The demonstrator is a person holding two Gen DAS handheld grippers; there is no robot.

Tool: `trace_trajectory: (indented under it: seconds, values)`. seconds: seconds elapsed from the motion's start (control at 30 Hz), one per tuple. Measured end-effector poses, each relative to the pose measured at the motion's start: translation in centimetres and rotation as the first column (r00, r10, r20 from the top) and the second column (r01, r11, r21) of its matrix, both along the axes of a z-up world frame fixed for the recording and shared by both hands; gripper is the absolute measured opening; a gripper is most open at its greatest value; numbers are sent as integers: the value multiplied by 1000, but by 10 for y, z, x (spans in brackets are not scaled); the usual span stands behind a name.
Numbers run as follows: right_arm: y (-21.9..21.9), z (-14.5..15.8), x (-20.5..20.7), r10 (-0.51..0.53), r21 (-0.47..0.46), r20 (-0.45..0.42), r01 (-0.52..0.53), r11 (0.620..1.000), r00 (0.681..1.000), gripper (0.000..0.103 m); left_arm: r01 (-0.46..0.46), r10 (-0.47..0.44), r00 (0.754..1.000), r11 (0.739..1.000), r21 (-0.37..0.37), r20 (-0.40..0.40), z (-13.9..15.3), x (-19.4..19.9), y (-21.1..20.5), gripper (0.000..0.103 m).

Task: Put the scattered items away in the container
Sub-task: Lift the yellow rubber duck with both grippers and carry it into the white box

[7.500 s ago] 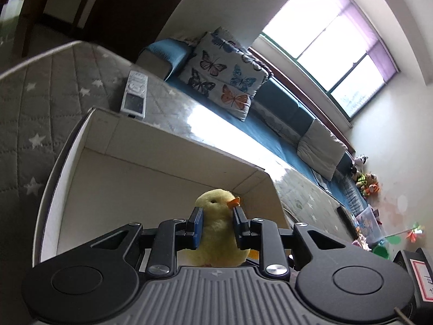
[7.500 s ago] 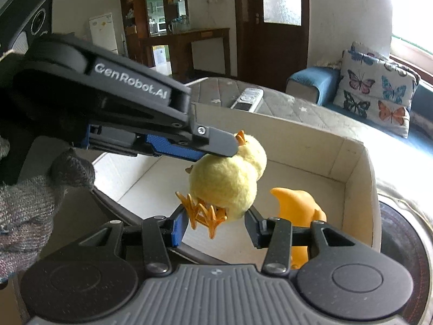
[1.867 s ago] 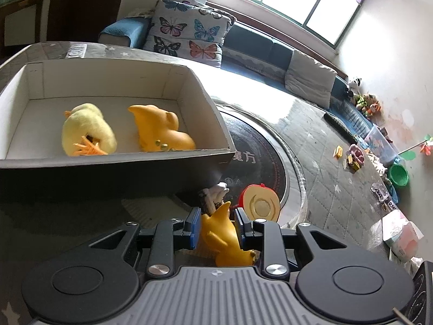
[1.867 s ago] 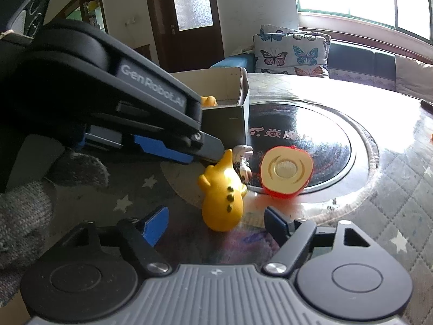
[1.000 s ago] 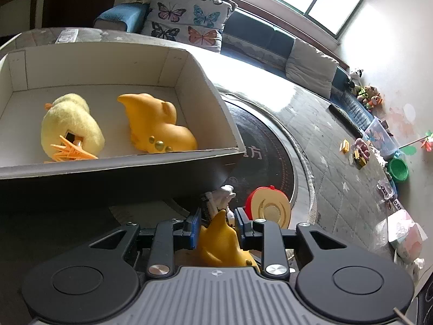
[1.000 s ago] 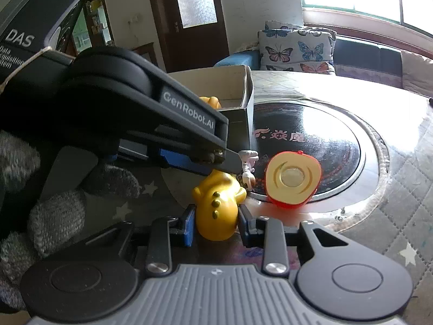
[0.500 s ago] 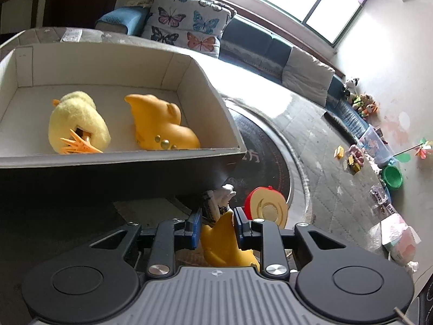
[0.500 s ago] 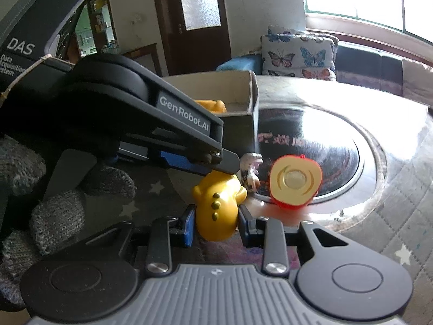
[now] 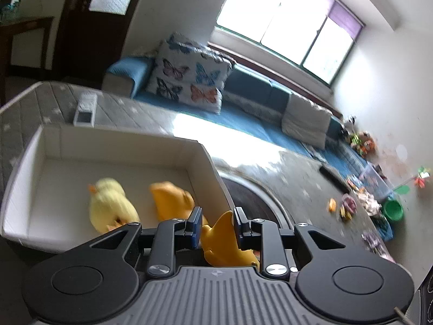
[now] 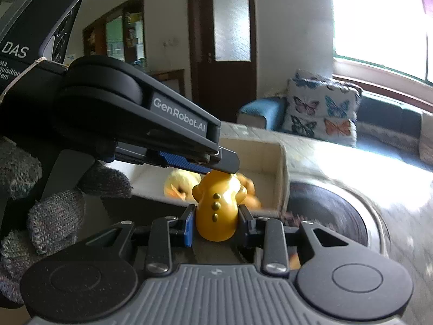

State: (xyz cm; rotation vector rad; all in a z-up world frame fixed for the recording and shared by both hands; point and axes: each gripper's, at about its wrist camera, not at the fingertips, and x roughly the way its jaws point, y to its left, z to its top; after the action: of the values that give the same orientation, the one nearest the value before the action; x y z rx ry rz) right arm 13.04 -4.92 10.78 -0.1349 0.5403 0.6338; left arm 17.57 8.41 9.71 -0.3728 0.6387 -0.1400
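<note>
Both grippers are shut on one small orange figurine with three brown buttons [image 10: 217, 211]. My left gripper [image 9: 217, 228] pinches its upper part [image 9: 220, 233]; my right gripper [image 10: 216, 223] pinches its body. The left gripper [image 10: 189, 159] reaches in from the left in the right wrist view. The figurine is lifted off the table, just before the near wall of the white box [image 9: 25, 162]. Inside the box lie a yellow plush chick [image 9: 108, 203] and a larger orange figurine [image 9: 170, 197]. Both also show in the right wrist view, the chick [image 10: 180, 182] behind the held figurine.
A white remote [image 9: 85, 108] lies on the grey quilted table beyond the box. A dark round hotplate [image 9: 251, 197] sits right of the box. A black remote [image 9: 334, 178] and small toys [image 9: 347, 205] lie far right. A sofa with butterfly cushions [image 9: 189, 81] stands behind.
Both grippers have lifted the small orange figurine off the table and carried it toward the box. The red-rimmed lid and white toy have dropped out of view.
</note>
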Motion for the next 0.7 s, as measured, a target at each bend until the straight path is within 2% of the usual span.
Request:
trace_trajectory:
  seconds: [0.27, 0.47, 0.7]
  values:
    - [38, -2, 44, 49, -10, -6, -49, 999, 999, 31, -63, 63, 998, 998, 5, 9, 1, 33, 30, 26]
    - [60, -18, 71, 63, -29, -48, -64, 998, 997, 31, -68, 67, 997, 998, -15, -37, -18, 54, 44, 25]
    - [67, -39, 85, 60, -56, -89, -65, 996, 994, 32, -81, 80, 994, 996, -20, -78, -37, 61, 52, 25]
